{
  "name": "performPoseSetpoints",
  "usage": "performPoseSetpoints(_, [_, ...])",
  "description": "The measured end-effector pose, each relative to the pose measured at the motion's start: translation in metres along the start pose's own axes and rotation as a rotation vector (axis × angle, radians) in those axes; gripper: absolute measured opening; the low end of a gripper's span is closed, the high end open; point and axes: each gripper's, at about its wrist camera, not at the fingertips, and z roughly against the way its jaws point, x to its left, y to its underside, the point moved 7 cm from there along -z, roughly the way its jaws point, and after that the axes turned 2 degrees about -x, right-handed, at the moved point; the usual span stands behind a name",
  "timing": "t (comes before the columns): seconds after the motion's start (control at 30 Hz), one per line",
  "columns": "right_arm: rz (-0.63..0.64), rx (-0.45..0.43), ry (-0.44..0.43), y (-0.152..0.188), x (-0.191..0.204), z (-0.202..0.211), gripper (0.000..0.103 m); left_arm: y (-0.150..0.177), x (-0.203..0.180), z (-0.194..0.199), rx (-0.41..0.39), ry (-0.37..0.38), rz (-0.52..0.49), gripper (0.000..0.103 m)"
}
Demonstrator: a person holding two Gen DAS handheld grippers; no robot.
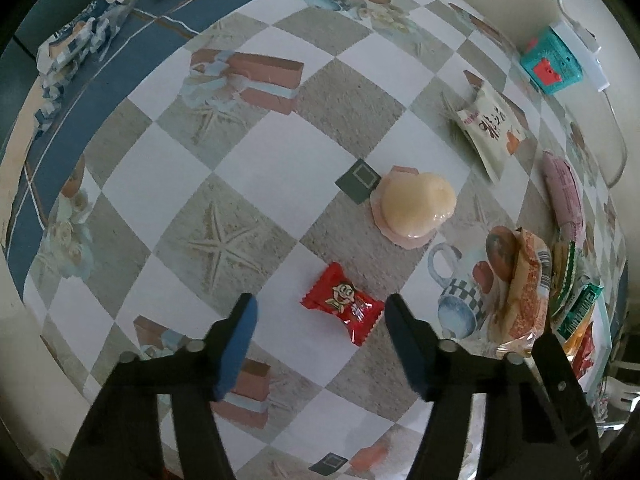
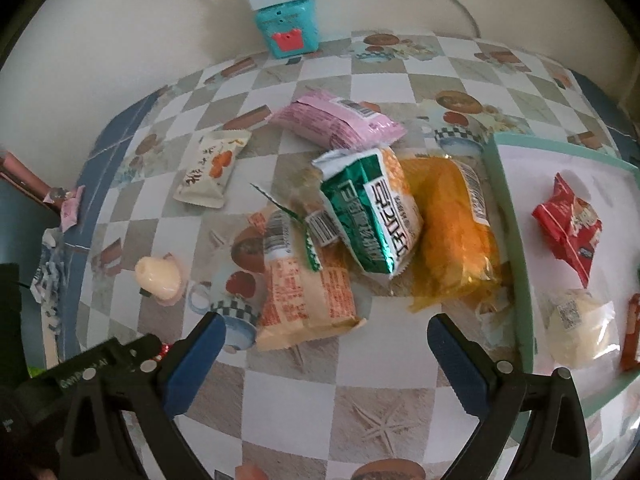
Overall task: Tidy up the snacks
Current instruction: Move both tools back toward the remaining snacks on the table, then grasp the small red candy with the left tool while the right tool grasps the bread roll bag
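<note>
Red candy [image 1: 340,309] between parted left tool [image 1: 320,310] fingers, untouched, jelly cup [image 1: 416,208] near, right tool [image 2: 326,330] open, empty.

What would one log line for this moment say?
left tongs: open around red candy, not gripping | right tongs: open above snack pile | tray: partly filled

Below my left gripper [image 1: 320,312] the counter [image 1: 248,168] lies bare on all sides of the small red candy [image 1: 340,308], which sits between my parted jaws with clearance on both flanks. The jelly cup [image 1: 416,208] stands well beyond it. To the right the snack heap [image 2: 360,216] crowds the way to the tray [image 2: 508,216], its orange packet [image 2: 452,232] seemingly touching the rim. Under my right gripper [image 2: 324,332] bare checkered counter runs toward me.
</note>
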Motion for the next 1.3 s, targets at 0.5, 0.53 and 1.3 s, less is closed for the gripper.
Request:
performPoseSetpoints(0.5, [0.038, -0.011, -0.046, -0.009, 0.014, -0.011, 0.065, -0.005, -0.037, -0.014, -0.013, 0.011, -0.043, 0.027])
performPoseSetpoints(0.53, [0.038, -0.009, -0.043, -0.010, 0.014, -0.014, 0.065, -0.009, -0.038, -0.015, -0.015, 0.011, -0.040, 0.027])
performPoseSetpoints(1.3, [0.089, 0.027, -0.022, 0.006, 0.013, -0.025, 0.041, -0.031, -0.025, -0.011, -0.030, 0.000, -0.005, 0.020])
